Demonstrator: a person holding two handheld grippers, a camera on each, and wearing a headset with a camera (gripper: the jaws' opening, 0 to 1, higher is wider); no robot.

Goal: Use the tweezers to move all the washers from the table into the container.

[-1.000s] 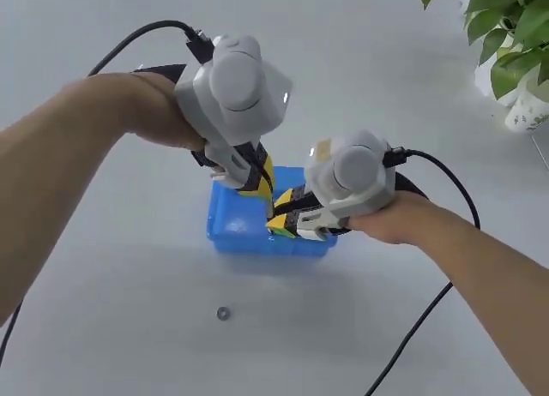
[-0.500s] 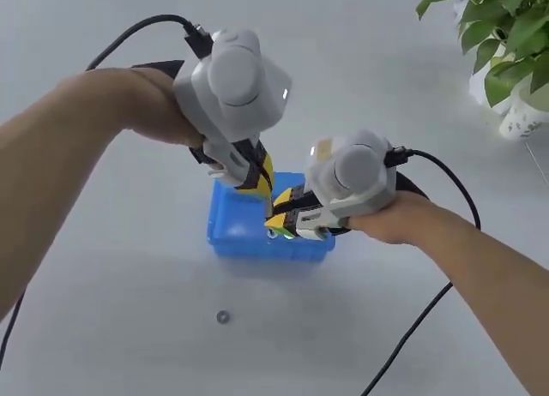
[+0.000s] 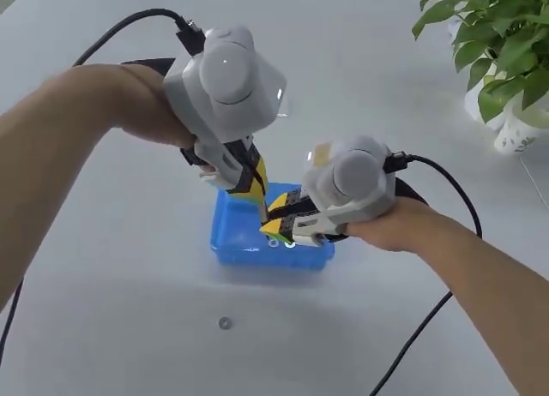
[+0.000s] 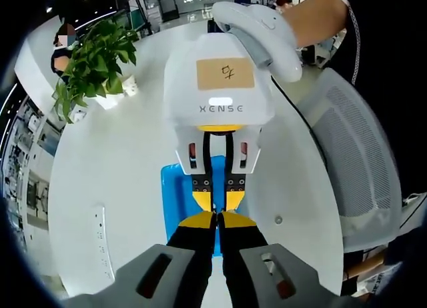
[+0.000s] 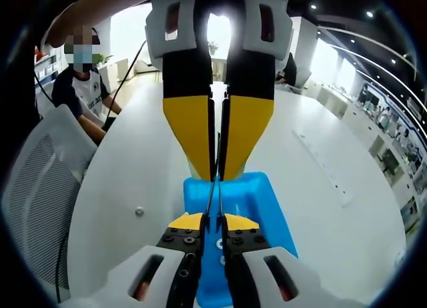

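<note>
Now, your left gripper [image 3: 255, 190] has its yellow pads drawn almost together, pinching the tweezers [image 5: 215, 181], which hang from it pointing down. Your right gripper [image 3: 276, 227] comes in from the side with its jaws narrow as well. The thin legs of the tweezers run between them, but I cannot tell whether those pads actually bear on the legs. Nor can I tell if a washer sits at the tips, which are too fine and partly hidden by the jaws.

Both pairs of jaws meet above the blue container [image 3: 227, 242], so I judge you are at the drop, or about to go back for more. One washer [image 3: 225, 323] lies flat on the table [image 3: 103, 327], apart from the container on the side nearest you, so the job is not finished.

The main risk is having two grippers on one slim tool. If your hands drift out of step, the tweezers can twist or slide in the left pads, and you would lose your aim. If the legs spring open suddenly, anything at the tips could flick over the rim rather than fall inside. Keep the jaws off the container wall too. It looks light, and a nudge would shift it. The last washer lies flat on a smooth top, so the tips may skate and push it away instead of gripping. The potted plant [image 3: 493, 45] stands well apart and should not matter.
</note>
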